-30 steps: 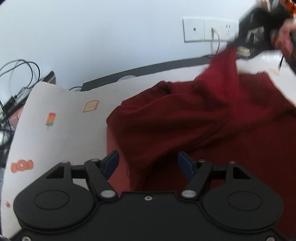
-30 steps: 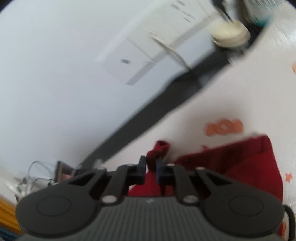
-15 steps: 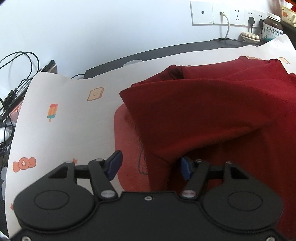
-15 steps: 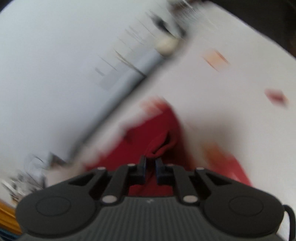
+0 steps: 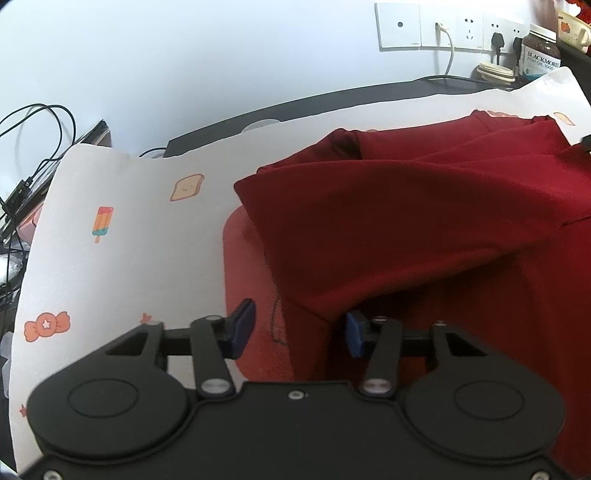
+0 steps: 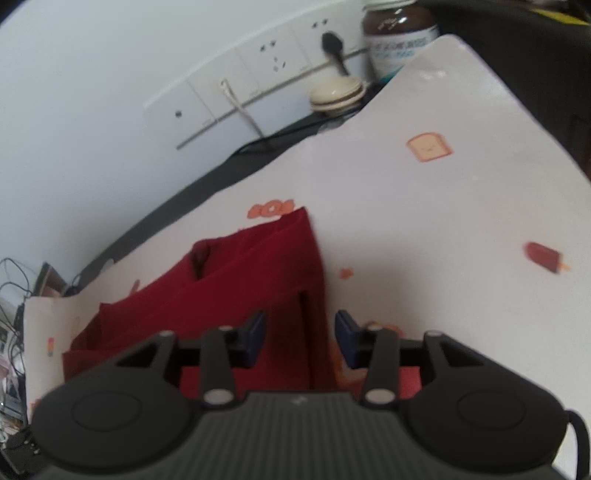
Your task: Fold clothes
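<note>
A dark red garment lies folded over on itself on a white printed cloth that covers the table. It also shows in the right wrist view. My left gripper is open, its blue pads on either side of the garment's near left fold. My right gripper is open and empty, its pads on either side of the garment's right edge.
Wall sockets with plugged cables, a brown supplement jar and a cream round lid stand at the back right. Loose black cables hang at the far left. A black strip runs along the table's back edge.
My right gripper has let go of the garment part it held up and now stands open over the right edge. The lifted part now lies folded flat. My left gripper stayed open.
</note>
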The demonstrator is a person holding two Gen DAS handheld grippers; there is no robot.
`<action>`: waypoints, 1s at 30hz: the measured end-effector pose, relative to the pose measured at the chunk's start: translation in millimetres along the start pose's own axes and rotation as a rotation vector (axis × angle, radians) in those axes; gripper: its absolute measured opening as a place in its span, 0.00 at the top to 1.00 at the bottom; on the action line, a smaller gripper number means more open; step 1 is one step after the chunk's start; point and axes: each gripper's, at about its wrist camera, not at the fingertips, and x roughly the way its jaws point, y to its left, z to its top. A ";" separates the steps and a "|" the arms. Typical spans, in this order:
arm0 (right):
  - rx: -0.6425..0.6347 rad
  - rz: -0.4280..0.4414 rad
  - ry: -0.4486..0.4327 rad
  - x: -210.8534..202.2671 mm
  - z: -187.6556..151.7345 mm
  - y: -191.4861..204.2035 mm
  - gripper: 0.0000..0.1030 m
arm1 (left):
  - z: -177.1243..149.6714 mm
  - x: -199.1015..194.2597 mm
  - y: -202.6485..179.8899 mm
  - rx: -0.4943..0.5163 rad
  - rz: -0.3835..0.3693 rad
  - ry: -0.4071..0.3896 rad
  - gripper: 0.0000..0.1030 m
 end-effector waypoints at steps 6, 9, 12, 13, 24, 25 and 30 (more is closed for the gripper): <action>-0.135 -0.002 -0.021 -0.9 -4.1 23.8 0.94 | -1.6 -4.2 -2.6 0.004 -0.019 -0.026 0.83; -0.174 -0.035 -0.131 -19.1 3.1 30.1 0.94 | -3.4 -5.1 1.9 -0.021 -0.022 -0.025 0.86; -0.158 -0.047 -0.099 -8.1 10.6 24.9 0.95 | -6.7 -1.1 1.3 -0.015 -0.019 -0.011 0.86; -0.156 -0.055 -0.080 -0.8 10.9 23.0 0.95 | -7.3 -0.6 0.1 -0.011 -0.017 -0.011 0.86; -0.149 -0.053 -0.065 -9.6 -1.8 8.7 0.70 | 8.5 -29.4 14.2 -0.096 -0.064 -0.079 0.40; -0.149 -0.031 -0.060 -16.5 -3.8 7.2 0.70 | 11.9 -34.3 16.0 -0.115 -0.083 -0.103 0.40; -0.191 0.023 0.025 -20.8 -25.3 11.5 0.70 | 34.7 -40.9 9.5 -0.155 -0.160 -0.169 0.40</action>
